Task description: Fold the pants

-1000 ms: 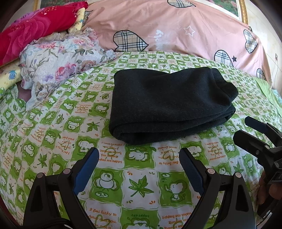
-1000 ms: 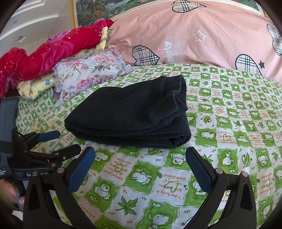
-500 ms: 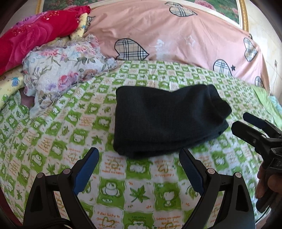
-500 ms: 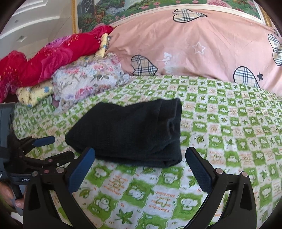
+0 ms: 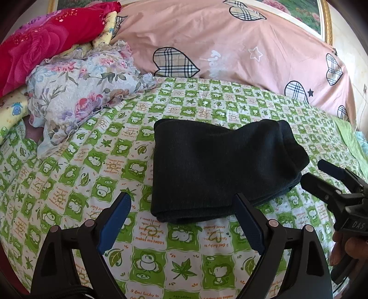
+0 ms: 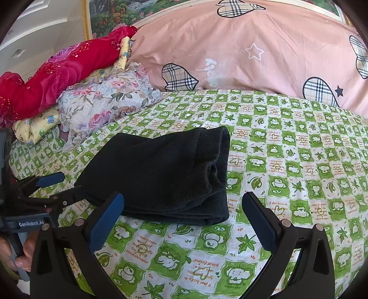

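The black pants (image 5: 218,168) lie folded into a compact rectangle on the green-and-white patterned bedsheet (image 5: 69,184). They also show in the right wrist view (image 6: 161,174). My left gripper (image 5: 181,220) is open and empty, just short of the near edge of the pants. My right gripper (image 6: 181,218) is open and empty, near the pants' front right corner. The right gripper appears at the right edge of the left wrist view (image 5: 331,179). The left gripper appears at the left edge of the right wrist view (image 6: 53,188).
A large pink pillow with plaid hearts (image 5: 230,46) lies across the head of the bed. A floral cloth (image 5: 80,87) and a red rose blanket (image 5: 41,41) are piled at the back left. A framed painting (image 6: 147,9) hangs behind.
Both grippers have drawn back and risen from the folded pants, which now sit farther off and smaller in both views. The pants lie still.
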Demonstrator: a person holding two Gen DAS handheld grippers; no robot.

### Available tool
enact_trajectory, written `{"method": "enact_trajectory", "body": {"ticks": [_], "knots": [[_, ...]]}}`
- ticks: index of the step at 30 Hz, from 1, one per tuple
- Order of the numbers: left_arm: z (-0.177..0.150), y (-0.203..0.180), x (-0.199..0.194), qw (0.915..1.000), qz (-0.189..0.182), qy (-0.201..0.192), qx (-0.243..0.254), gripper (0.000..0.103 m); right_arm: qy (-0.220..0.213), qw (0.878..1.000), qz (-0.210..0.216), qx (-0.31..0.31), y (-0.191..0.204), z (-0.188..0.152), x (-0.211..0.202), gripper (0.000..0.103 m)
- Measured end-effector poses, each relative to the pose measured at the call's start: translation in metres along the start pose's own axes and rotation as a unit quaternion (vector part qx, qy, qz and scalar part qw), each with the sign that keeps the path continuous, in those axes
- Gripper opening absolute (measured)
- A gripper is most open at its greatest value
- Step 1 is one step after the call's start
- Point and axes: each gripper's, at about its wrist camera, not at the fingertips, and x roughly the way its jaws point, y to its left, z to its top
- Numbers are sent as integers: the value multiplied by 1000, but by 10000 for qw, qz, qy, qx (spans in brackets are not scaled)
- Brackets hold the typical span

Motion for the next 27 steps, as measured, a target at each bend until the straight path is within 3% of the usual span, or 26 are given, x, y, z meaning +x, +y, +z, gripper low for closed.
{"method": "enact_trajectory", "body": {"ticks": [27], "knots": [[11, -6, 8, 9999, -1, 106, -28, 90, -10, 9999, 67, 124, -6, 8, 4, 102]]}}
